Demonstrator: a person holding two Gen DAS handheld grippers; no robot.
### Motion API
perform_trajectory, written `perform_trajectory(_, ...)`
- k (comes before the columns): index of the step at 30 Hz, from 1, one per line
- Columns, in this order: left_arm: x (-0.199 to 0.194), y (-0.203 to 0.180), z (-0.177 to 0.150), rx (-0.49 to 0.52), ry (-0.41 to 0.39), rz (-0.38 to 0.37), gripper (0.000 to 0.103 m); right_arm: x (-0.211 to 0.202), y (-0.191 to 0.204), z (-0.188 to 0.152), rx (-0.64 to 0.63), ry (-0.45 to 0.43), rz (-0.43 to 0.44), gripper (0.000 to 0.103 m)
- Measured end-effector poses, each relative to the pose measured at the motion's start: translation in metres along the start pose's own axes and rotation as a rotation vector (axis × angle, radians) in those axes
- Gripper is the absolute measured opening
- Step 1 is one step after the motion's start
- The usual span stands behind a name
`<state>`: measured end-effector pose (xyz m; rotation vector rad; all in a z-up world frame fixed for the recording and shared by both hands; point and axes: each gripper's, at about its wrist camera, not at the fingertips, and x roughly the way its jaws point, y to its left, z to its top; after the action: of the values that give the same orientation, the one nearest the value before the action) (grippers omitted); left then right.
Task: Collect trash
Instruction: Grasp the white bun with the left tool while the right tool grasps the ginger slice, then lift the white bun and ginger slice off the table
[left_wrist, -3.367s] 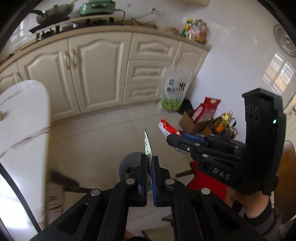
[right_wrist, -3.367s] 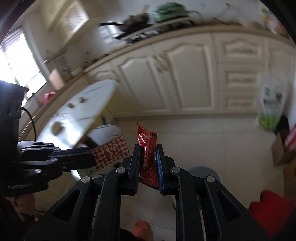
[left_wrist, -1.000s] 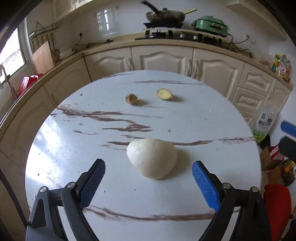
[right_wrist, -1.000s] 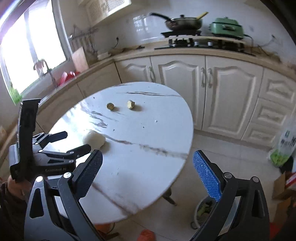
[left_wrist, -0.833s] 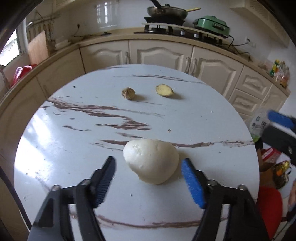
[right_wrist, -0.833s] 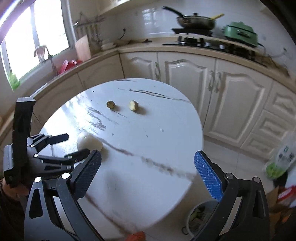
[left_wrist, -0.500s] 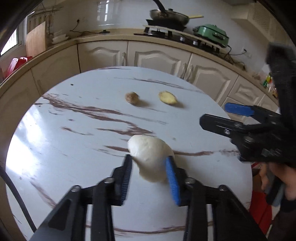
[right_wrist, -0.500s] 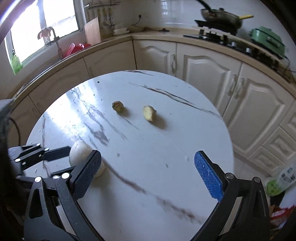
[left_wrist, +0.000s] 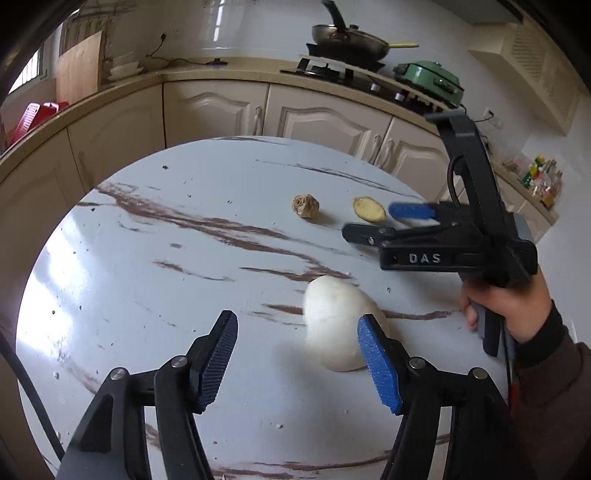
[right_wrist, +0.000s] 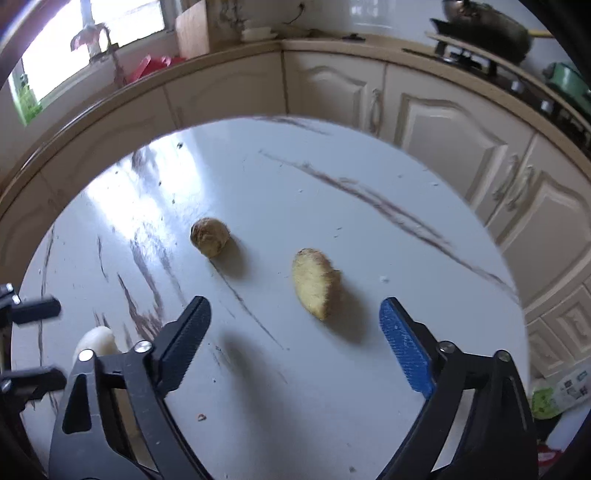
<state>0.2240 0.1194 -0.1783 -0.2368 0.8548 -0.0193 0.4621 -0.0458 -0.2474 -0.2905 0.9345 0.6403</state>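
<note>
On the round marble table (left_wrist: 147, 277) lie a white lump (left_wrist: 332, 317), a brown wrinkled ball (left_wrist: 305, 205) and a yellow ginger-like piece (left_wrist: 369, 209). My left gripper (left_wrist: 295, 339) is low over the table with its jaws opening. The white lump lies against the blue right pad (left_wrist: 376, 365), not pinched. My right gripper (right_wrist: 295, 321) is open and its jaws are closing. The yellow piece (right_wrist: 316, 282) sits just ahead between its fingers, untouched. The brown ball (right_wrist: 209, 236) is further left. In the left wrist view a hand holds the right gripper (left_wrist: 384, 221) beside the yellow piece.
Cream cabinets (left_wrist: 314, 118) and a counter curve behind the table. A wok (left_wrist: 347, 38) and a green cooker (left_wrist: 428, 79) stand on the counter, and a wooden board (left_wrist: 79, 70) leans at the left. A green-and-white bag (right_wrist: 561, 391) lies on the floor past the table's right edge.
The left jaws closed around the white lump, then spread again, and the lump now rests by the right pad. The right gripper came in low over the table to the yellow piece.
</note>
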Motion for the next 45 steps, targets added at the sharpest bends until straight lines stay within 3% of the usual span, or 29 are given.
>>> perform_trajectory(3,0.007,-0.007,-0.002,0.013,0.007,0.008,0.069,0.005,-0.001,0.001,-0.007,0.017,0.012,0.064)
perform_trajectory(6,0.013,-0.012,-0.004,0.022,0.025,0.011,0.071,0.004,-0.004,0.001,-0.013,0.018,0.003,0.055)
perform_trajectory(9,0.014,-0.024,-0.006,0.04,0.018,0.042,0.074,0.002,-0.012,0.0,0.0,0.027,0.006,0.022)
perform_trajectory(18,0.039,-0.042,-0.002,0.057,0.056,0.049,0.074,-0.048,-0.013,-0.029,0.016,0.0,0.073,0.017)
perform_trajectory(20,0.045,-0.043,0.0,0.044,0.069,0.054,0.072,-0.06,-0.009,-0.039,0.009,0.0,0.082,0.016)
perform_trajectory(22,0.05,-0.044,0.002,0.034,0.073,0.051,0.061,-0.07,-0.003,-0.051,0.004,-0.004,0.092,0.008)
perform_trajectory(30,0.062,-0.049,0.001,0.068,0.051,0.064,0.05,-0.097,0.004,-0.09,0.043,-0.035,0.146,0.009)
perform_trajectory(32,0.061,-0.049,-0.001,0.072,0.046,0.064,0.05,-0.1,0.002,-0.092,0.056,-0.054,0.13,0.024)
perform_trajectory(34,0.059,-0.05,-0.004,0.089,0.046,0.059,0.05,-0.098,0.004,-0.092,0.04,-0.06,0.099,0.051)
perform_trajectory(36,0.055,-0.053,-0.007,0.1,0.04,0.065,0.05,-0.094,0.007,-0.092,0.021,-0.045,0.022,0.052)
perform_trajectory(42,0.045,-0.051,-0.007,0.102,0.026,0.049,0.05,-0.087,-0.006,-0.094,0.08,-0.054,0.016,0.054)
perform_trajectory(45,0.042,-0.053,-0.006,0.107,0.023,0.046,0.05,-0.088,-0.009,-0.094,0.091,-0.058,0.015,0.045)
